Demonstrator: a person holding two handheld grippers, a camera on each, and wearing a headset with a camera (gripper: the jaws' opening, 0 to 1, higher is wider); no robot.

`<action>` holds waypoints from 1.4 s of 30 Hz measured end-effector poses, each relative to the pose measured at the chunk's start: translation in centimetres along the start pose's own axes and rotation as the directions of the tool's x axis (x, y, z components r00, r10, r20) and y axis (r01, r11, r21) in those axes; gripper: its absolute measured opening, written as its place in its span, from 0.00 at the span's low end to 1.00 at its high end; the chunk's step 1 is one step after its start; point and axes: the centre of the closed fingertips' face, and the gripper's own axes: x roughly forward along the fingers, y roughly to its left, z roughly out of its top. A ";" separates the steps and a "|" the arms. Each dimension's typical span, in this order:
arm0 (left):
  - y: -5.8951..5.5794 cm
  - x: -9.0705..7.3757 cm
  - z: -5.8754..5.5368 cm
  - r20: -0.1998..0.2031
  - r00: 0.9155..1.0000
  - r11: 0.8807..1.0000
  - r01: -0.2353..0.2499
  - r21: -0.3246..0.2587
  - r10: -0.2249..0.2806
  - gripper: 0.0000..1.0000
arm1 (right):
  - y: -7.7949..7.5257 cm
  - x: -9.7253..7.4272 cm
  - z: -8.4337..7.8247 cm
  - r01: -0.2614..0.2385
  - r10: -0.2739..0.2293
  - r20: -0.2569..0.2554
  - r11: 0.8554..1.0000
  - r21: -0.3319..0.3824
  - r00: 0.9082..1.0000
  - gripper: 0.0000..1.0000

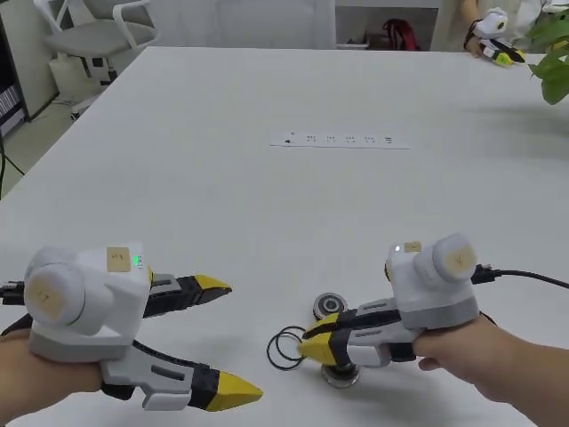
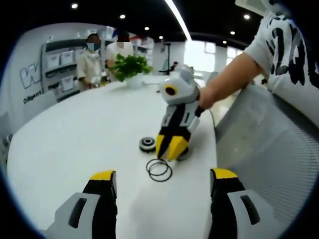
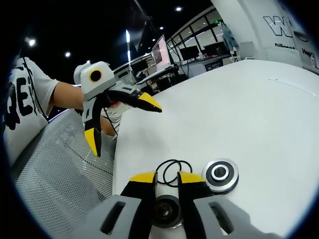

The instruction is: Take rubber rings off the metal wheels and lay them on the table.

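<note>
Socket strip (image 1: 340, 140) well beyond wheels (image 1: 329, 306)

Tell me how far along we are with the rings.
Done: two rubber rings lie loose on the table. In hand: the right tool grips one wheel. Remaining: the other wheel beside it seems to wear its black ring; the left tool is open.

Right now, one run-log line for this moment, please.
left hand-held gripper open | right hand-held gripper shut on silver metal wheel | two black rubber rings on white table | second metal wheel lies free
</note>
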 end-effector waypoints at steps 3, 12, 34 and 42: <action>0.0 0.0 0.0 -0.001 1.000 1.000 0.000 -0.001 0.000 0.78 | 0.1 -0.2 0.3 0.002 -0.002 0.008 1.000 -0.011 1.000 0.18; 0.5 0.1 0.2 -0.002 1.000 1.000 0.000 0.002 0.000 0.77 | 0.4 -1.9 2.3 0.007 -0.004 0.074 0.999 -0.047 0.997 0.23; 2.2 4.1 2.2 -0.008 0.999 0.999 0.033 0.023 -0.033 0.68 | -4.4 -6.2 0.8 0.166 -0.161 0.075 0.984 -0.067 0.984 0.24; 3.1 5.6 2.1 -0.012 0.999 0.999 0.033 0.003 -0.033 0.63 | -5.0 -5.7 -0.1 0.173 -0.170 0.052 0.983 -0.064 0.984 0.24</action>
